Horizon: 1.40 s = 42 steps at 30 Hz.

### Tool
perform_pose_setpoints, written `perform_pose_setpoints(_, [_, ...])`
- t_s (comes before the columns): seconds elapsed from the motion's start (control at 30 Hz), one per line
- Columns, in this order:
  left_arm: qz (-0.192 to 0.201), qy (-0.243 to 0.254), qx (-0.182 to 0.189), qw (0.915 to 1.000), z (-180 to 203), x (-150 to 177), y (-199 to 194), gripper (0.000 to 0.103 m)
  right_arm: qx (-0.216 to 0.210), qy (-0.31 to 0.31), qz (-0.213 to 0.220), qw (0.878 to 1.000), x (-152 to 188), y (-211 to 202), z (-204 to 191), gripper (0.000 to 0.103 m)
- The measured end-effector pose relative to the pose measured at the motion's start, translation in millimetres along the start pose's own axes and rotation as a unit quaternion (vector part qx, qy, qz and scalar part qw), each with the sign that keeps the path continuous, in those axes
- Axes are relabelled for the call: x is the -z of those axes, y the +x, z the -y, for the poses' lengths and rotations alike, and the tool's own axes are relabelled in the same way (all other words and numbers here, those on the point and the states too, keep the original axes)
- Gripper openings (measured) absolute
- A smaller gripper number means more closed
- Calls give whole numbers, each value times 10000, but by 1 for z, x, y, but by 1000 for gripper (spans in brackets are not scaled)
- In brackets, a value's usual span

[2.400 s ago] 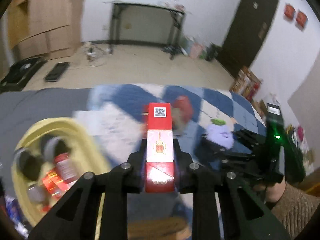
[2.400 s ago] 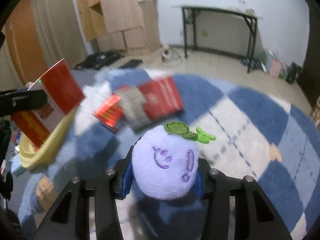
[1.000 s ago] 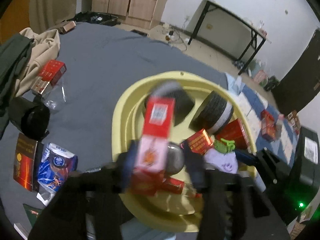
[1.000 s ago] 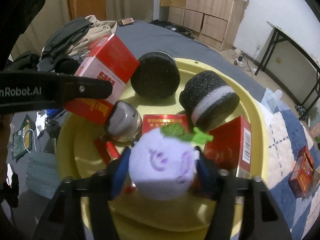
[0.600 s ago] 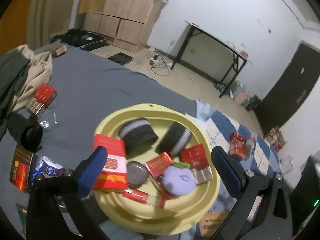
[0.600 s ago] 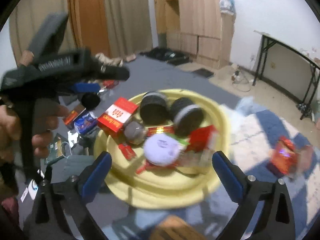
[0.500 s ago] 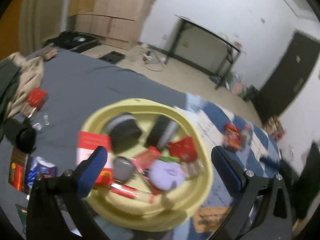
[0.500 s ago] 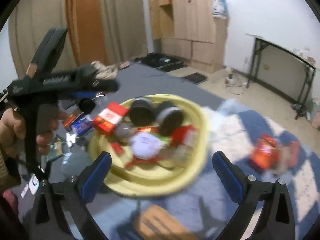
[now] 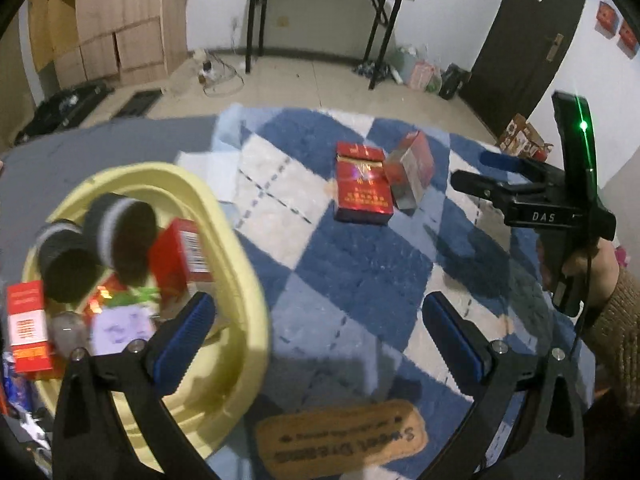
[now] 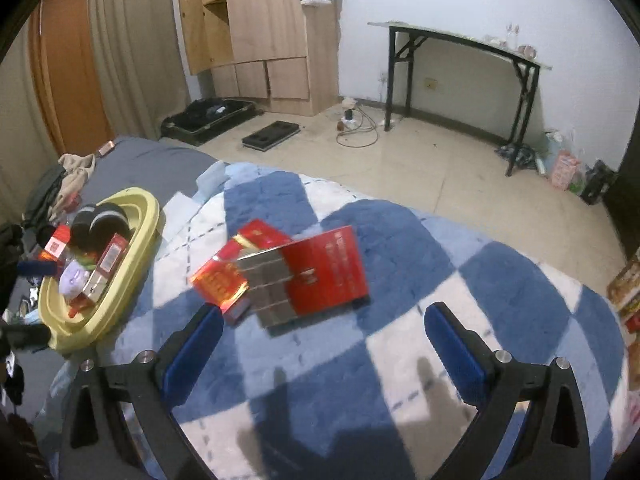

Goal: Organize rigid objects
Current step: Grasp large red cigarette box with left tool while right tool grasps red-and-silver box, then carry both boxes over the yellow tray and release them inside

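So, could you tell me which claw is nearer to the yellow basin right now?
Left. The left claw hangs open right over the yellow basin's rim, one finger above its contents. The right claw, also open, is over the blue checked blanket, facing the red boxes, the basin well off to its side.

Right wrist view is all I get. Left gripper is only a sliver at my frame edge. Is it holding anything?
Observer: No. The left gripper is open with nothing between its fingers. It is above the yellow basin rim and the rug.
Operator: Anything on the rug below my frame?
Observer: A tan label patch with printed text lies at the rug's near edge.
Operator: Right gripper showing power?
Observer: A green light is lit on its upright unit, above the hand holding it.
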<state>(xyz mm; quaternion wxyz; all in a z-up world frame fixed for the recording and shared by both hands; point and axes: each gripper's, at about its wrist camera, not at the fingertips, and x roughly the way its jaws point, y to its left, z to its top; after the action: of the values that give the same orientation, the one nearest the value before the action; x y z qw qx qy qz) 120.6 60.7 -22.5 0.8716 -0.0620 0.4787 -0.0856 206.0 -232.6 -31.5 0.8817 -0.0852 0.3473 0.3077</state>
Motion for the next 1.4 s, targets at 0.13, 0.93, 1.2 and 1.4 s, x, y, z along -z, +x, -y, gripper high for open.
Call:
perform_pose_setpoints(0.13, [-140,140,-137,9997,8,-12,33,103,-256,-281,-115,9992,-7,26,-3,103])
perform_pose_setpoints(0.93, [153,259,-352,9989,55,-59,120,57,-104,89,-267,9996,-8,73,78,91])
perform_pose_setpoints(1.2, [889,-59,-423,9951,33,-47,15,57,-250,6,-74,9997,-12,23,51,91])
perform_pose_setpoints(1.4, [1221,-493,-868,9875,-35,-15,-80,57,-684,-398,183,9967,-43,-11,-28,91])
